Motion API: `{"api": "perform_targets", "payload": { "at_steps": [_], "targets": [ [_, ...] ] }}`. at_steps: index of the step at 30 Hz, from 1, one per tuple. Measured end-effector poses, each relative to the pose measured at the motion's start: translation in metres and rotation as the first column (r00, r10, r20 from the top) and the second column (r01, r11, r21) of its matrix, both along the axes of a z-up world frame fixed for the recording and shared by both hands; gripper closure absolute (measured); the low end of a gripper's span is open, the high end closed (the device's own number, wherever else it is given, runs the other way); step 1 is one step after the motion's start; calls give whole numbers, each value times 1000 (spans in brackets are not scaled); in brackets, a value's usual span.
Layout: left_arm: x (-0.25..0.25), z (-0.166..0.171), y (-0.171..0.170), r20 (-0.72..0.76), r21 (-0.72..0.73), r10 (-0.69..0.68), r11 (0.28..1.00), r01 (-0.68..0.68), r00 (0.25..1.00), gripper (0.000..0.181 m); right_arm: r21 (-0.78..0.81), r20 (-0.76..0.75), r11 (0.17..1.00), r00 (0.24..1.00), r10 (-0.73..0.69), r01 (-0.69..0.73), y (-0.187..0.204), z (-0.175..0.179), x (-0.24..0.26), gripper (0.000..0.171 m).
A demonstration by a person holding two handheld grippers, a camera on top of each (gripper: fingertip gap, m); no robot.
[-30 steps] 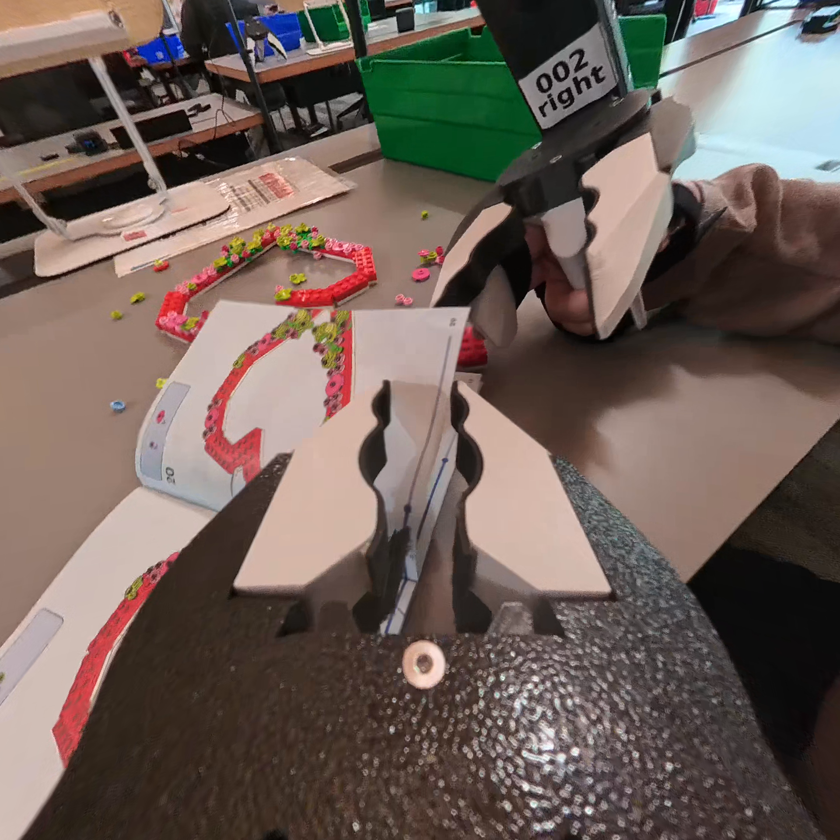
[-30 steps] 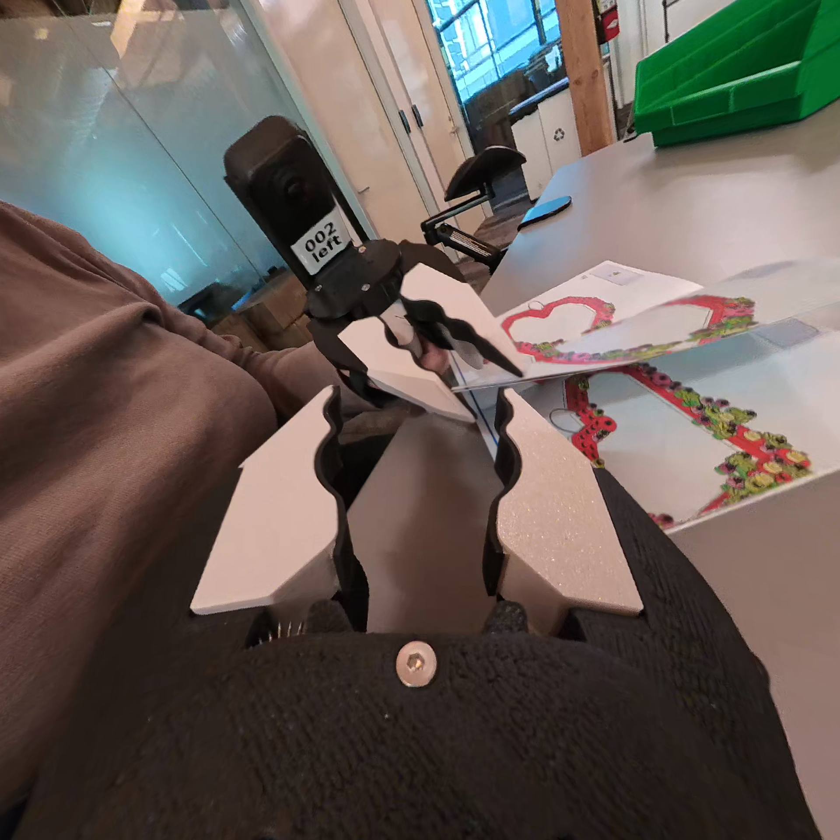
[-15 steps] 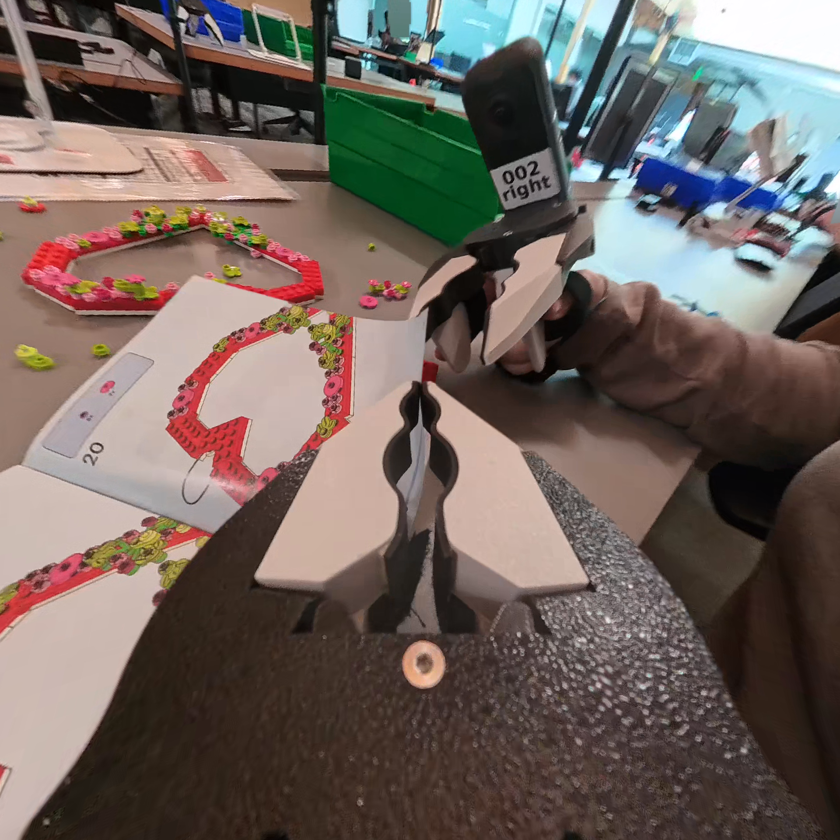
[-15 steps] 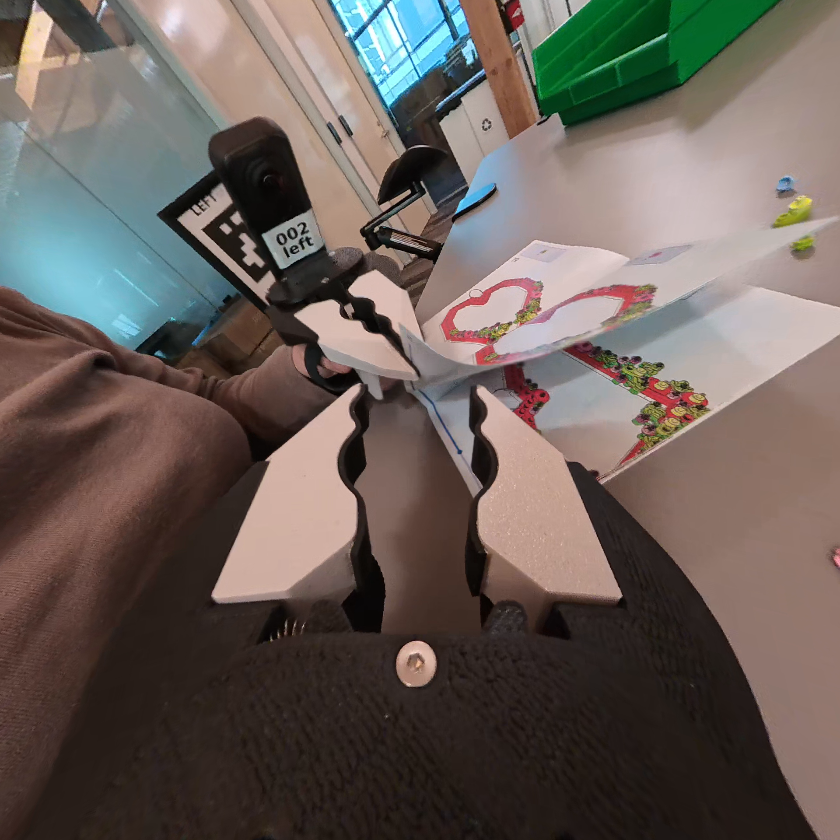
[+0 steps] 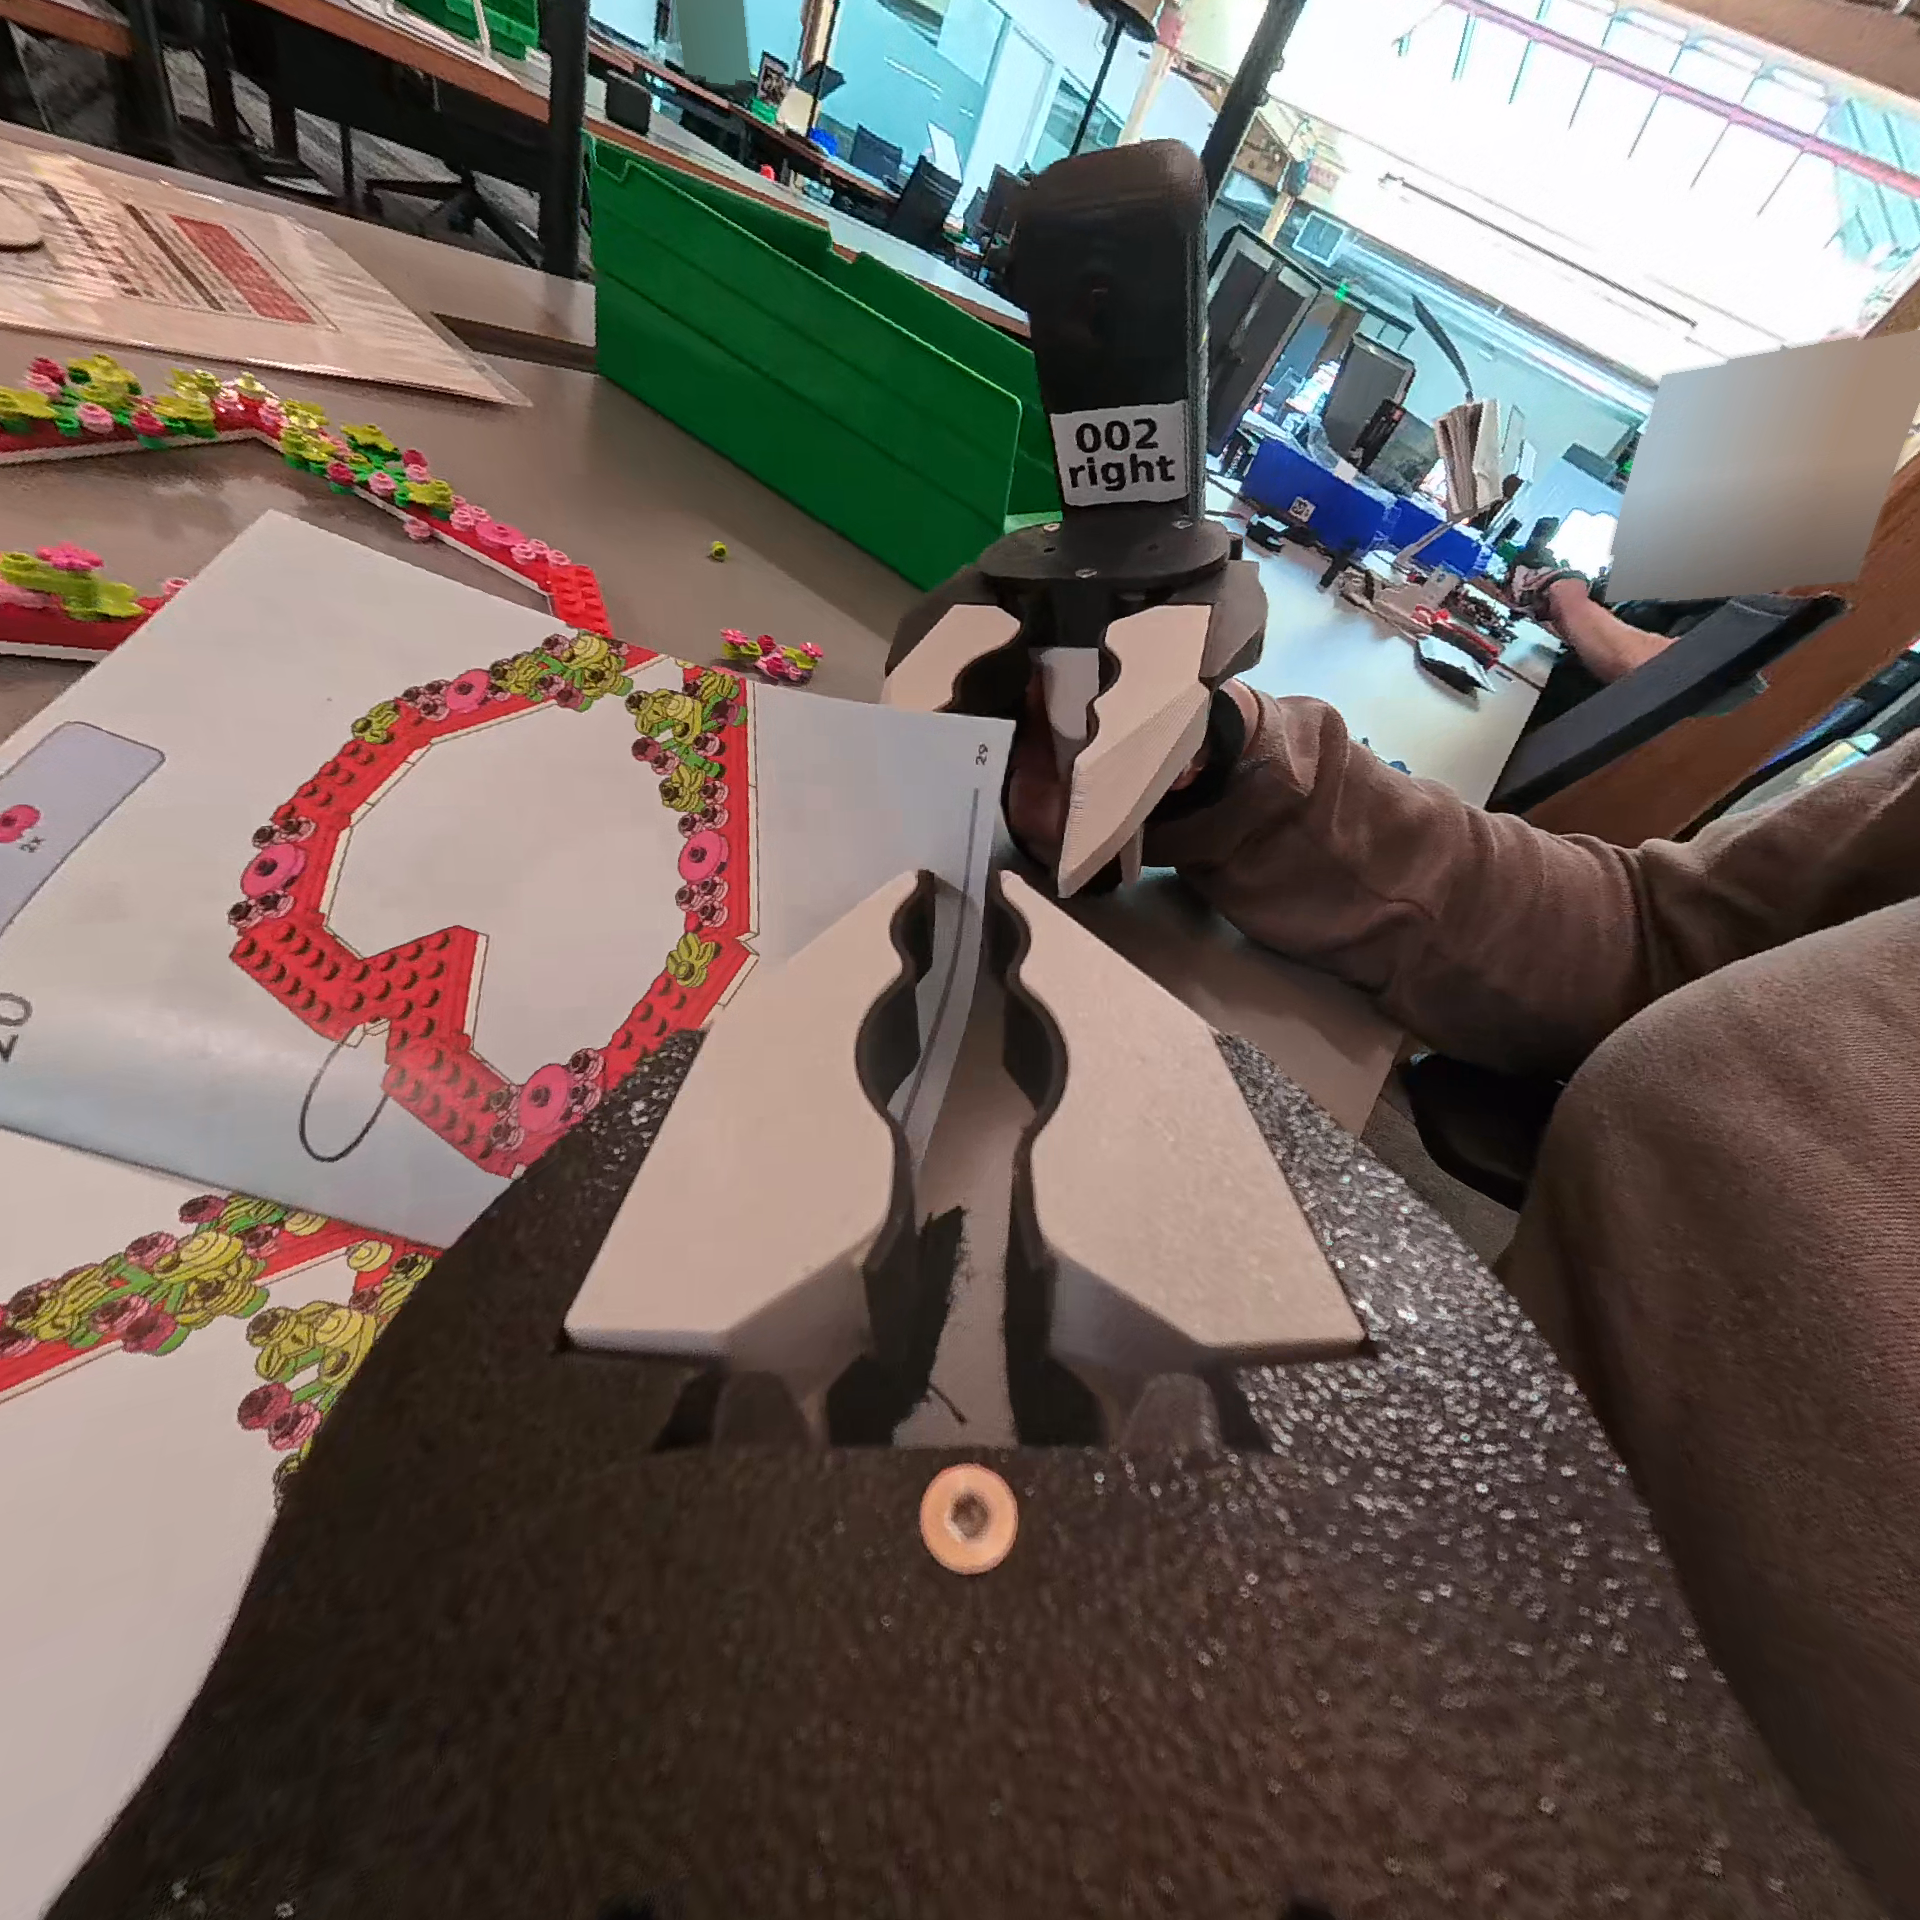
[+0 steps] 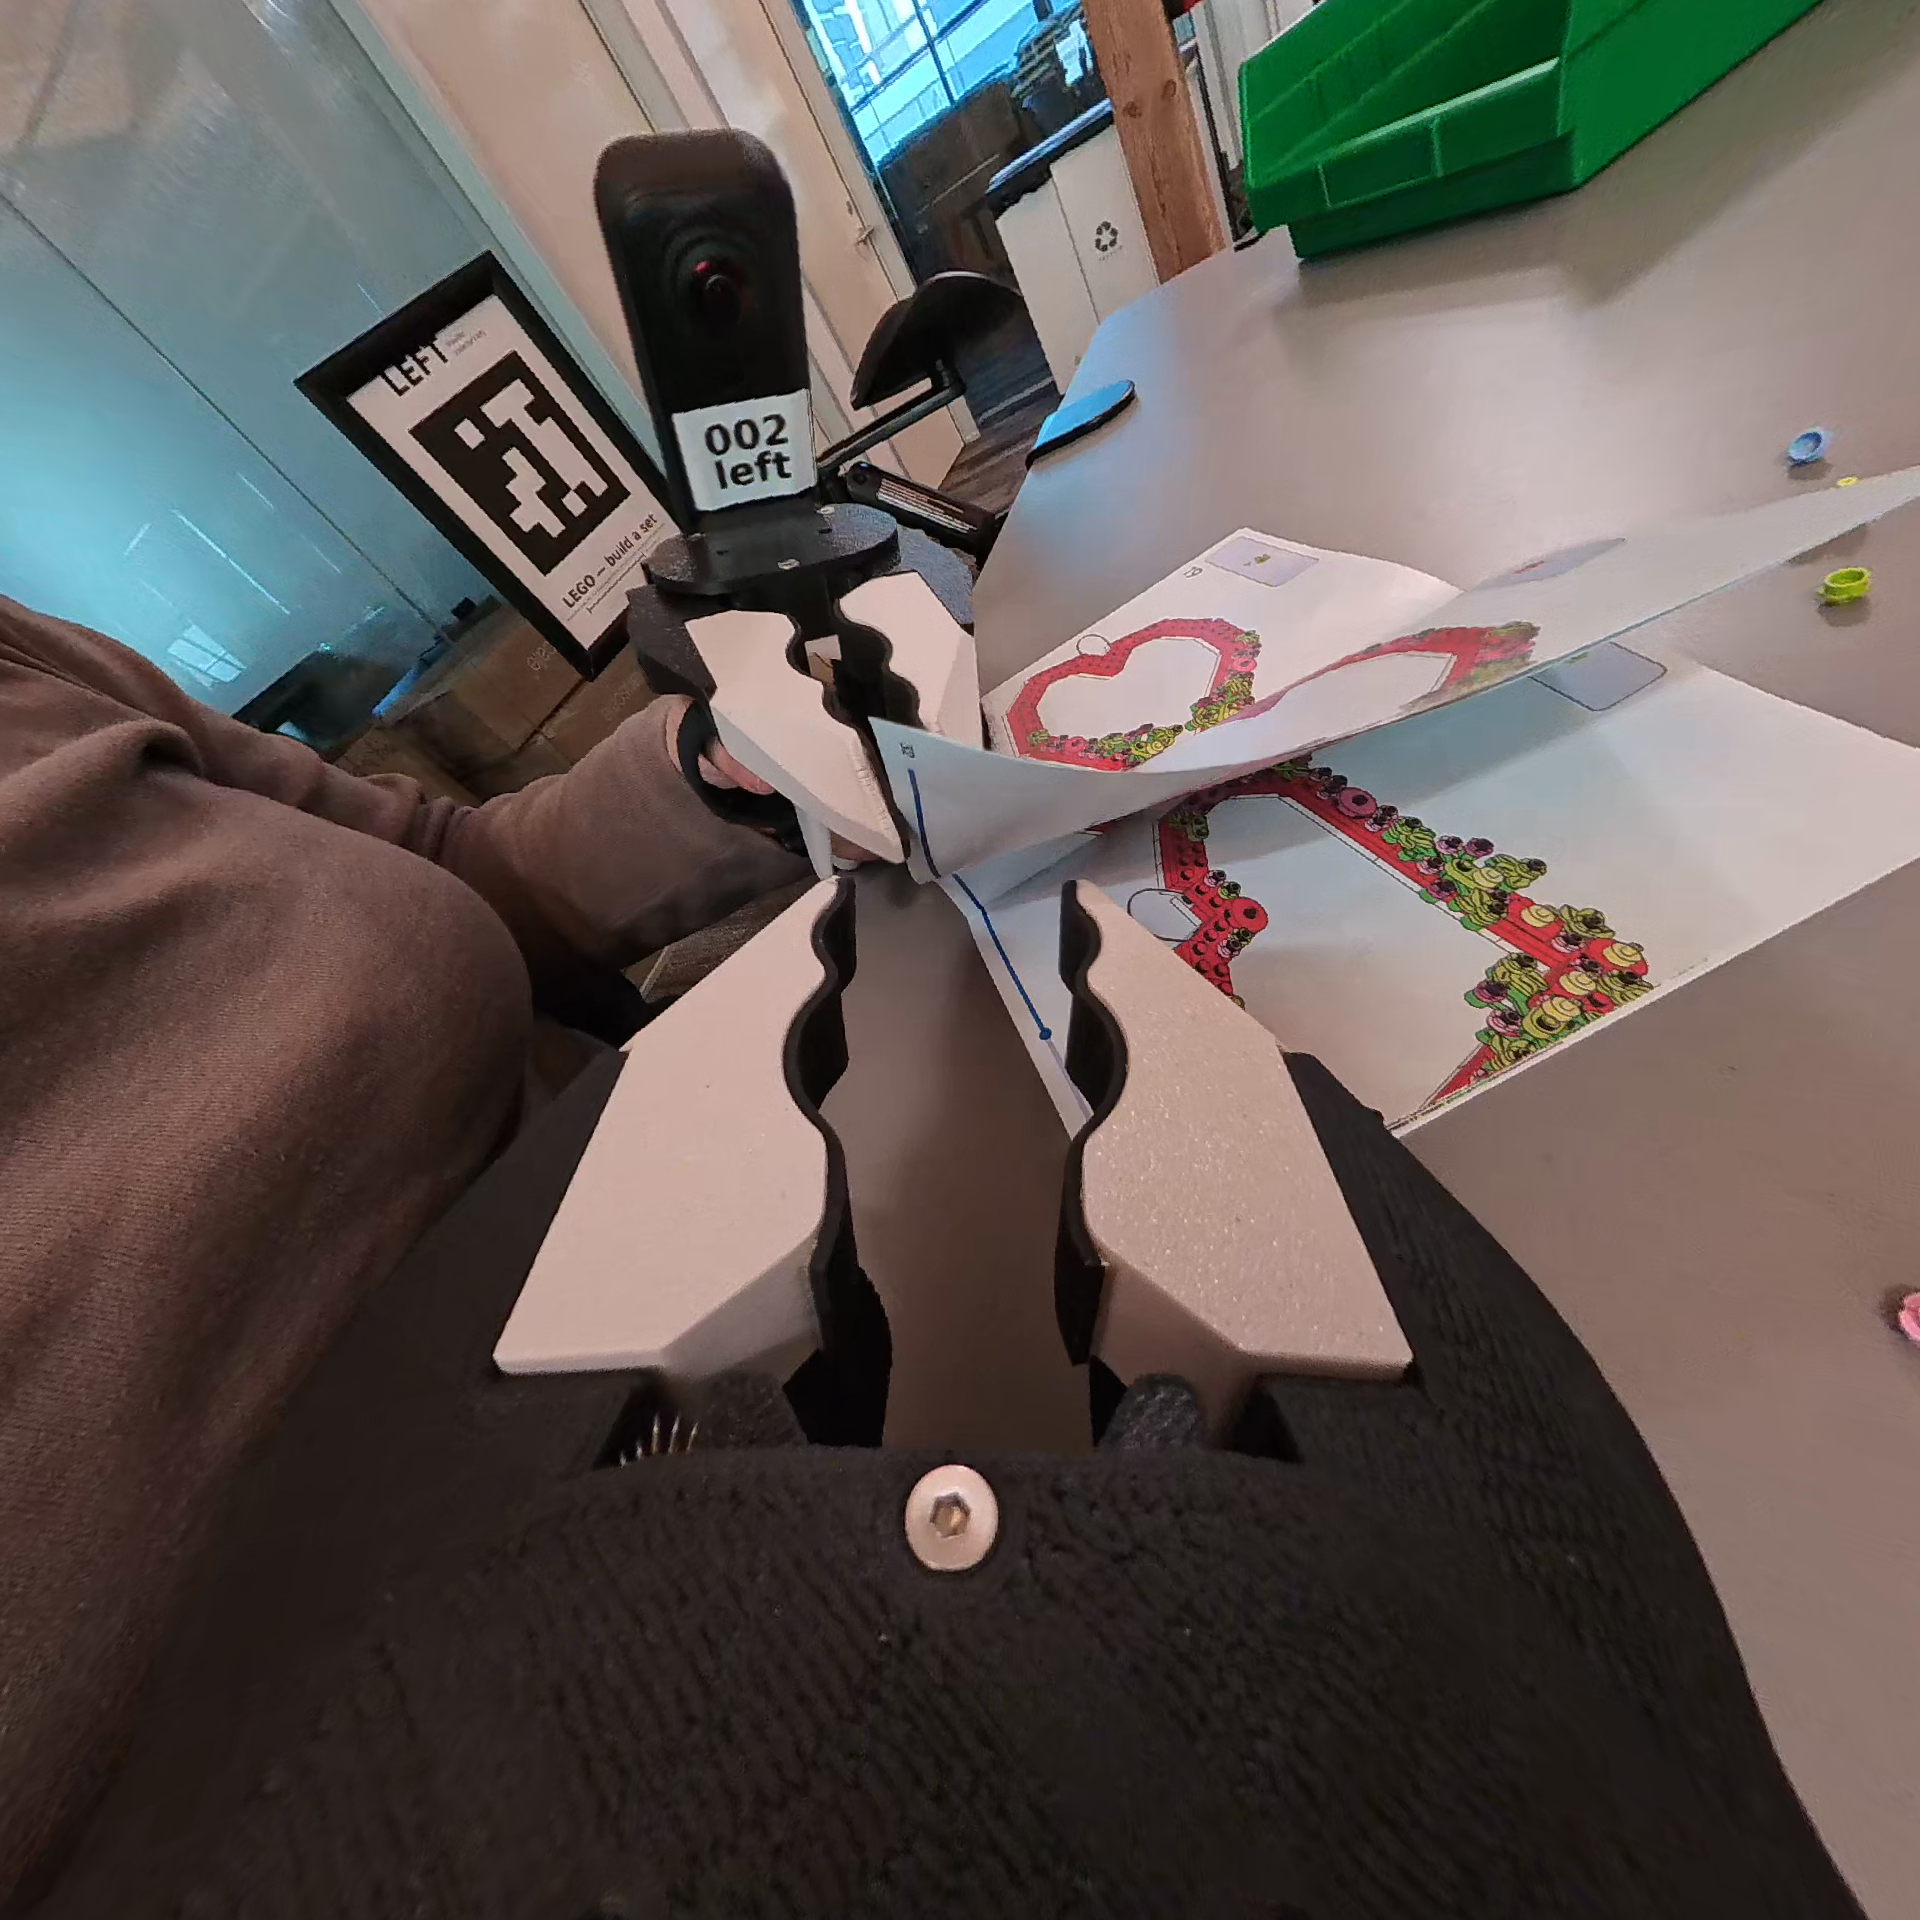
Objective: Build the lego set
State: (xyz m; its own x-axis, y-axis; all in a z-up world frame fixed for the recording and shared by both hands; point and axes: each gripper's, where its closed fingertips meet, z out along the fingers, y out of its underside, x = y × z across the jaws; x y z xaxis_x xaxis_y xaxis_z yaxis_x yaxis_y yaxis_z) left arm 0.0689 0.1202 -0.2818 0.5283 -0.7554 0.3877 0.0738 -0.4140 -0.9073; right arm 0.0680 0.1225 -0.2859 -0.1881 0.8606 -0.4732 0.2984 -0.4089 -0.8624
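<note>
An open instruction booklet (image 5: 416,831) lies on the grey table (image 6: 1455,343). My left gripper (image 5: 961,894) has the raised corner of one page (image 5: 883,769) between its jaws. The sheet lies against the left finger (image 5: 769,1091), with a narrow gap to the other finger. The same lifted page (image 6: 1195,748) curls up from the booklet in the right wrist view. My right gripper (image 6: 956,894) is open and empty, pointing at that corner and the left gripper (image 6: 883,769). The red heart frame with flowers (image 5: 499,540) lies beyond the booklet.
A green bin (image 5: 790,343) stands at the back, also in the right wrist view (image 6: 1507,104). Loose flower pieces (image 5: 774,655) and small studs (image 6: 1844,585) lie on the table. A laminated sheet (image 5: 208,260) lies far left. A framed marker sign (image 6: 499,447) stands off the table. The tips of both grippers are at nearly the same place.
My left jaws closed in around the page corner, then eased slightly apart. The page stays lifted. My right jaws narrowed a little, and both grippers drew closer together.
</note>
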Motion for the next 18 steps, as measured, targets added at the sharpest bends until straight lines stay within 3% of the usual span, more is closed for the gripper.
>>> {"api": "perform_targets", "payload": {
  "at_steps": [18],
  "targets": [
    [6, -2, -6, 10, -35, -73, 997, 73, 997, 174, -11, -16, 1000, 1000, 27, -28, -4, 2, 0, 134]
  ]
}}
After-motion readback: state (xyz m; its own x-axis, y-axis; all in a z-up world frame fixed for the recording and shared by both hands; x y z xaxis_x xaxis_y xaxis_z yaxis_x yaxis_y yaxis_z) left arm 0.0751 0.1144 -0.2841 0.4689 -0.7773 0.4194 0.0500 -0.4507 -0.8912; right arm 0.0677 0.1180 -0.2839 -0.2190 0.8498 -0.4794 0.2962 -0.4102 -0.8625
